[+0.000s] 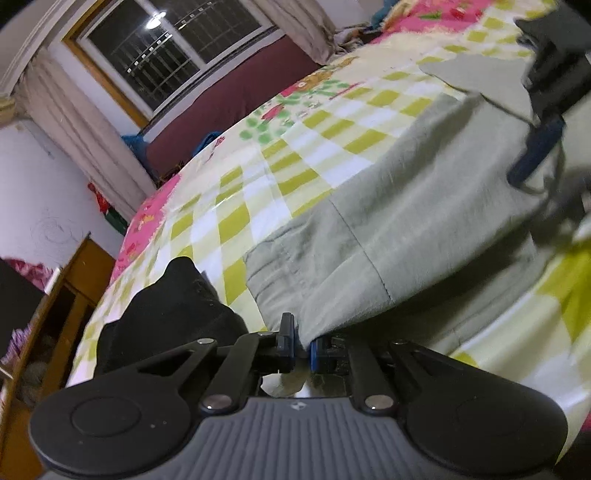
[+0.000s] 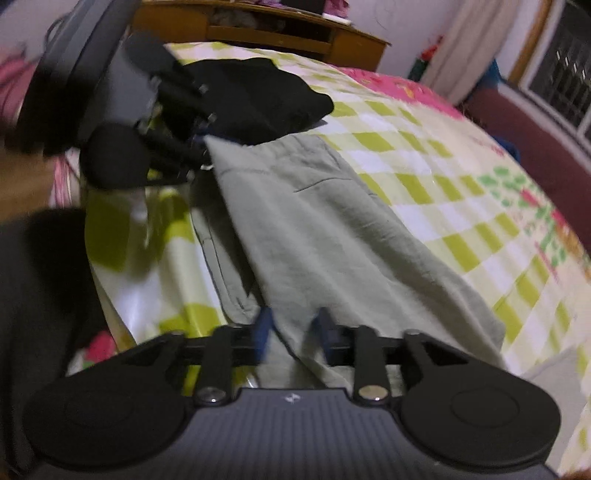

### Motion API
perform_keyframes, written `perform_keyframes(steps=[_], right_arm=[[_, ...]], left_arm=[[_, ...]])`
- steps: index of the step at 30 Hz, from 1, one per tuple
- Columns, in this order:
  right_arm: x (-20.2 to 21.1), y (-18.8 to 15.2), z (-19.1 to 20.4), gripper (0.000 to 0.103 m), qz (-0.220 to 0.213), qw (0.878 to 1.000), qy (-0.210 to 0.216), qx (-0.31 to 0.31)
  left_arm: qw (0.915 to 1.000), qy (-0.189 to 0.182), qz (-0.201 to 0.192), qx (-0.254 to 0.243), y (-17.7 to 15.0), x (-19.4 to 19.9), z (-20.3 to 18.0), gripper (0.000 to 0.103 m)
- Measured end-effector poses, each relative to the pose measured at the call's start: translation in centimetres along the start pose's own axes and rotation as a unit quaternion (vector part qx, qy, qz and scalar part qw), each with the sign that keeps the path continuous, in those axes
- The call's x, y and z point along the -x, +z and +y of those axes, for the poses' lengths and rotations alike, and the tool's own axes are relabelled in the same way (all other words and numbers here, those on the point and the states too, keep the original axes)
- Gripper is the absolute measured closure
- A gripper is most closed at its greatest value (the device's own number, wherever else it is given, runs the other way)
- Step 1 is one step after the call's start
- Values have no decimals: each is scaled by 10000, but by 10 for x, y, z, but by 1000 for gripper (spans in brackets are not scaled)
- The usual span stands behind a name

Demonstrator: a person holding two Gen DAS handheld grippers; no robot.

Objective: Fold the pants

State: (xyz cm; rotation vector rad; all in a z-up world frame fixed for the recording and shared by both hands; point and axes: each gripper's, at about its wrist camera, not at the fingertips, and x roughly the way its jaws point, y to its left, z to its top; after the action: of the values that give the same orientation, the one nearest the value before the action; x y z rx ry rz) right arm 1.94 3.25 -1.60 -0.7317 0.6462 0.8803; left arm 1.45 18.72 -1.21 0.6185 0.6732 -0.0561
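Pale grey-green pants [image 1: 406, 221] lie spread across the checked bedspread [image 1: 258, 192], partly folded over themselves. My left gripper [image 1: 303, 343] is shut on the near edge of the waistband end. The right wrist view shows the same left gripper [image 2: 205, 142] pinching a corner of the pants [image 2: 332, 240] and lifting it slightly. My right gripper [image 2: 293, 328] is at the other end of the cloth. Its jaws stand apart, with loose fabric lying between the blue pads. In the left wrist view the right gripper [image 1: 535, 155] is a blur at the upper right.
A black garment [image 1: 170, 306] lies bunched on the bed beside the waistband, and appears as the black garment [image 2: 251, 96] in the right wrist view. A wooden cabinet [image 2: 277, 33] stands past the bed's edge. A barred window [image 1: 166, 55] and curtains are beyond.
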Motion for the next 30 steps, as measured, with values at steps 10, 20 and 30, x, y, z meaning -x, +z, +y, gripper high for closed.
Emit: perform_keyframes(steps=[10,20,30], right_arm=[[0,-2,-11,83,-169,9976,-648,-171],[37,-7,-1,102,-62,9995,-187,-239],[8,-14,2,79,281,9980,11,-566]], left_arm=[[9997,24,-141,222,15,20,21,76],[9991,-136,324,-228,-6,9,-4,76],[9947,56,804,-641,-24,0,-11,62]])
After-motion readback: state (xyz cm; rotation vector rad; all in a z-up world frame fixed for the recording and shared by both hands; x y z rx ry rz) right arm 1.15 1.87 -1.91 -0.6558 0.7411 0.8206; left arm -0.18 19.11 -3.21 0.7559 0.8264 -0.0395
